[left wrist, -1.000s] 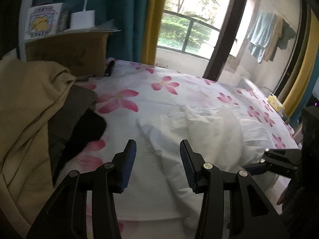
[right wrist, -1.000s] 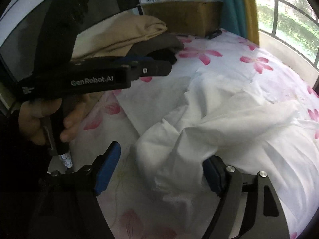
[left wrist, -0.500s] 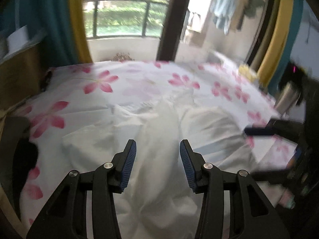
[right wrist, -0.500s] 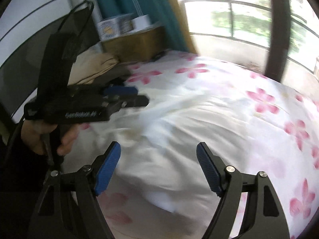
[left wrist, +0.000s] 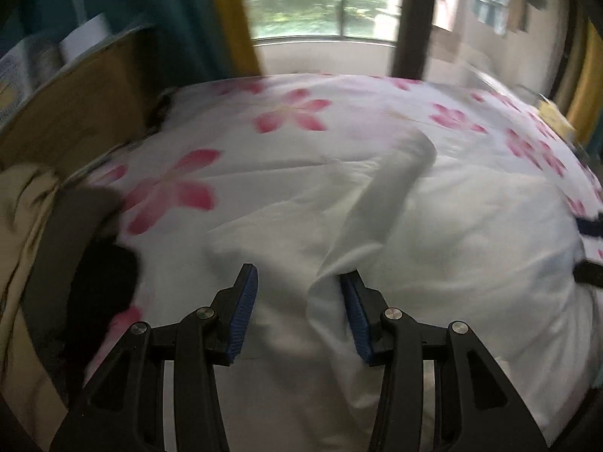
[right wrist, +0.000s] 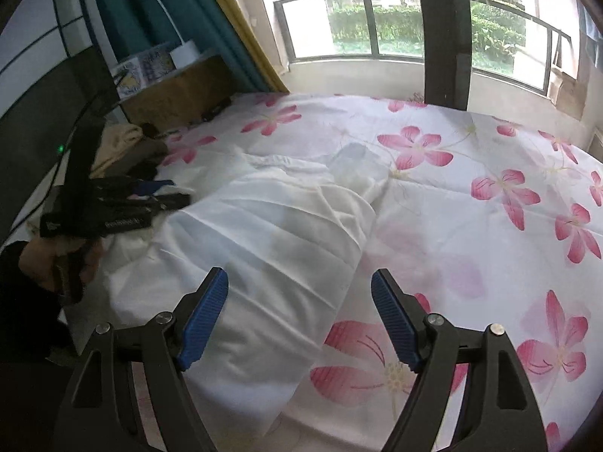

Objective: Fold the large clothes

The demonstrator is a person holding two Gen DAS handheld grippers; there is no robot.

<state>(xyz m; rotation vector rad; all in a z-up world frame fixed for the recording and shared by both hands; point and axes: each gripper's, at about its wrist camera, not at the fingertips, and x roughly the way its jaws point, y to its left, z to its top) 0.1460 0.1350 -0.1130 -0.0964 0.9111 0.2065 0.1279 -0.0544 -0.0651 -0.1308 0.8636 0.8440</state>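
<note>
1. The left tool (left wrist: 297, 312) is spread as before and empty, with a fabric ridge now risen between its fingers.
2. The right tool (right wrist: 299, 318) stays spread wide.
3. The white garment (right wrist: 271, 233) has settled flatter on the flowered bed (right wrist: 490, 196), centre-left of frame.

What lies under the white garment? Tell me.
The white garment lies crumpled on the flowered bedsheet, which shows all around it. Whatever sits directly beneath its folds is covered and cannot be seen. Both the left gripper and right gripper are open above it.
</note>
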